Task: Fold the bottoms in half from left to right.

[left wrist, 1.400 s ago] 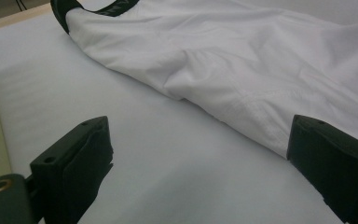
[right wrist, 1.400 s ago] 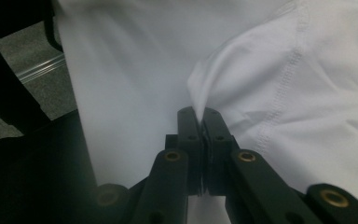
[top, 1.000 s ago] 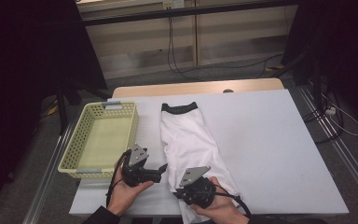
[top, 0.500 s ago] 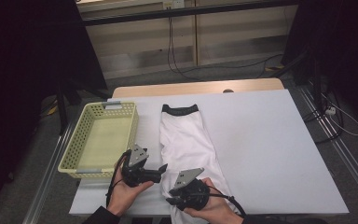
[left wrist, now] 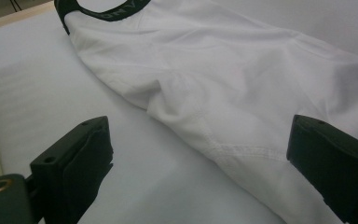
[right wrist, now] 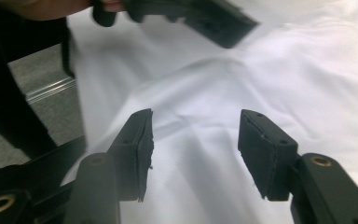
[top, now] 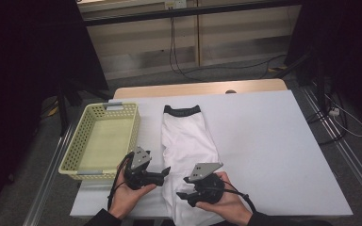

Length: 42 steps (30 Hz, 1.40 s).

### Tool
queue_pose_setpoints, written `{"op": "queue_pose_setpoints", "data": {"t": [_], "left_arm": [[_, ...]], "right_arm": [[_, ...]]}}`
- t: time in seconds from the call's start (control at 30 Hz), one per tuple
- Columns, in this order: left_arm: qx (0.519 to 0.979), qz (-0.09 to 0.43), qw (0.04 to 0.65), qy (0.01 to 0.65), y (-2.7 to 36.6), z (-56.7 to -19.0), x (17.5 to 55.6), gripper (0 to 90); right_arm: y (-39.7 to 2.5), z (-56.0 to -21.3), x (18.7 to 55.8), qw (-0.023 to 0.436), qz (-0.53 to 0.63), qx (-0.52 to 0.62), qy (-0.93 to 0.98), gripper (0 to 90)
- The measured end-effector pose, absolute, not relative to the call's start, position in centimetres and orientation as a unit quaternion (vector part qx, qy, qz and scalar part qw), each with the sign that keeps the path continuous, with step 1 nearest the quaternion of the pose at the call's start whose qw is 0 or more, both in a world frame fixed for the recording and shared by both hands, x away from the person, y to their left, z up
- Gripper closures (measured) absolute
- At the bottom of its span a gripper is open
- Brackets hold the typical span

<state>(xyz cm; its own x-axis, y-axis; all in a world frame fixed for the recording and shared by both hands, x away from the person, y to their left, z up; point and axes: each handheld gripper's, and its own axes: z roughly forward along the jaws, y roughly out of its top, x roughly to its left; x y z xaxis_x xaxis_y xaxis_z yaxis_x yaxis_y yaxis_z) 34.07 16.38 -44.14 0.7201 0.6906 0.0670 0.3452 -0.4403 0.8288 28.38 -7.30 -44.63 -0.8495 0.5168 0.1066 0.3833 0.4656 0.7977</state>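
1. High view: folded white cloth garment with a black waistband lies lengthwise at frame centre on the white table, running from the band at the top down to the near edge. Pale yellow perforated plastic basket sits left of it, apart from it. Left gripper is at the garment's lower left edge; right gripper hangs over its lower end, at bottom centre.
2. Same view vs 1.0 s ago: right gripper has swung left and its jaws now point toward the left gripper; left gripper and garment are about where they were.
3. Left gripper view: jaws spread wide, nothing between them but table and the garment's stitched hem. Black band with pale lettering is at upper left, a detail the high view can't resolve. Cloth is smooth, with soft creases.
4. Right gripper view: jaws partly open, holding nothing, over rumpled white cloth. Left gripper's jaw, blurred, sits at top centre with the table's edge and grey floor at left.
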Motion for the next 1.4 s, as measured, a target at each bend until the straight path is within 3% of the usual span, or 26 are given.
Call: {"op": "queue_pose_setpoints", "data": {"t": [0.37,0.9,1.4], "left_arm": [[0.823,0.197,0.43,0.314,16.2,-44.2,33.8,6.7],[0.826,0.195,0.424,0.315,16.0,-44.2,33.7,7.4],[0.829,0.195,0.419,0.315,15.8,-44.3,33.7,7.4]], "right_arm": [[-10.3,-44.3,29.7,0.101,0.439,0.29,0.845,34.6],[-15.6,-44.0,30.9,0.151,0.422,0.341,0.826,30.6],[-17.7,-45.0,33.3,0.16,0.4,0.378,0.819,43.9]]}}
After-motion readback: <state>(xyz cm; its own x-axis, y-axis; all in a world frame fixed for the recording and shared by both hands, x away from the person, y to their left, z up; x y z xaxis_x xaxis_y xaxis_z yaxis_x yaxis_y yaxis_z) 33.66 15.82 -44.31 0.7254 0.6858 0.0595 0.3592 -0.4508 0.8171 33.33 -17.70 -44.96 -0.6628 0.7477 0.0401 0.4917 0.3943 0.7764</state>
